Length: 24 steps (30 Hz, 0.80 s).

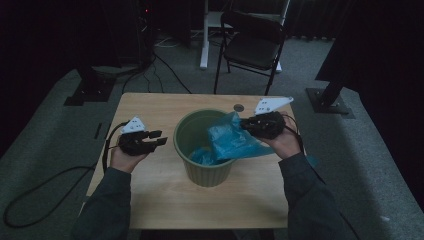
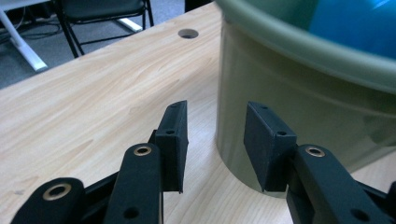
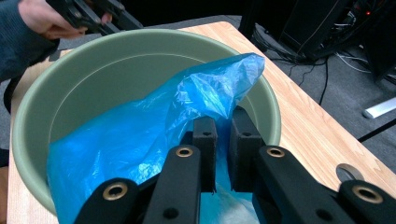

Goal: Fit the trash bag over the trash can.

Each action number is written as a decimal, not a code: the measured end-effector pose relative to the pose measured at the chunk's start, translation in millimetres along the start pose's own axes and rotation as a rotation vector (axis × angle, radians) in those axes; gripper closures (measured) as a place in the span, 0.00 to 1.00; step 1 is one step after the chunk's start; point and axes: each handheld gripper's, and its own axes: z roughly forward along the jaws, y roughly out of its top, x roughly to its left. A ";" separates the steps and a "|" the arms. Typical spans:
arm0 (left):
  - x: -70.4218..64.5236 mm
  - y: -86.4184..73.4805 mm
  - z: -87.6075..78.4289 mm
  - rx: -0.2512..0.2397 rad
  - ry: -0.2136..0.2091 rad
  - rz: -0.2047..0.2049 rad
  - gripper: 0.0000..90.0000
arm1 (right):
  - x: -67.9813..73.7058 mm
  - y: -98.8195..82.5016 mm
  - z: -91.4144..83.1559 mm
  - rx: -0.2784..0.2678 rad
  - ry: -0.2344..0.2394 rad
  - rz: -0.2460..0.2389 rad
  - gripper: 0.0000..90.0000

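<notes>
1. Black jaws of the right gripper [image 3: 222, 140], low in the right gripper view, stand narrow and pinch a blue bag [image 3: 140, 135].
2. Bag [image 1: 232, 140] drapes over the right rim of a green bin [image 1: 200, 172], center of the high view.
3. Left gripper [image 2: 215, 140] is parted, holding nothing, just beside the bin wall [image 2: 299, 112].
4. Bin stands on a wooden table [image 1: 150, 200].
</notes>
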 end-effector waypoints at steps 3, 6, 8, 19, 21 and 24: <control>-4.4 10.0 -4.4 0.016 -0.027 0.038 0.67 | 1.0 3.7 5.9 0.003 0.012 -0.001 0.93; -7.6 18.7 -6.2 0.017 -0.027 0.066 0.67 | 2.1 6.2 10.8 0.002 0.022 -0.004 0.93; -8.8 25.2 -8.2 0.010 -0.026 0.075 0.67 | 3.1 7.8 13.9 0.003 0.026 -0.012 0.93; -13.8 51.2 -10.3 -0.009 -0.061 0.086 0.68 | 7.3 18.6 23.5 -0.013 0.052 -0.026 0.94; -15.0 54.1 -8.8 -0.007 -0.078 0.093 0.69 | 8.8 20.9 27.6 -0.007 0.061 -0.036 0.94; -19.7 60.6 -3.1 0.009 -0.110 0.122 0.69 | 11.6 23.8 32.9 -0.003 0.073 -0.044 0.94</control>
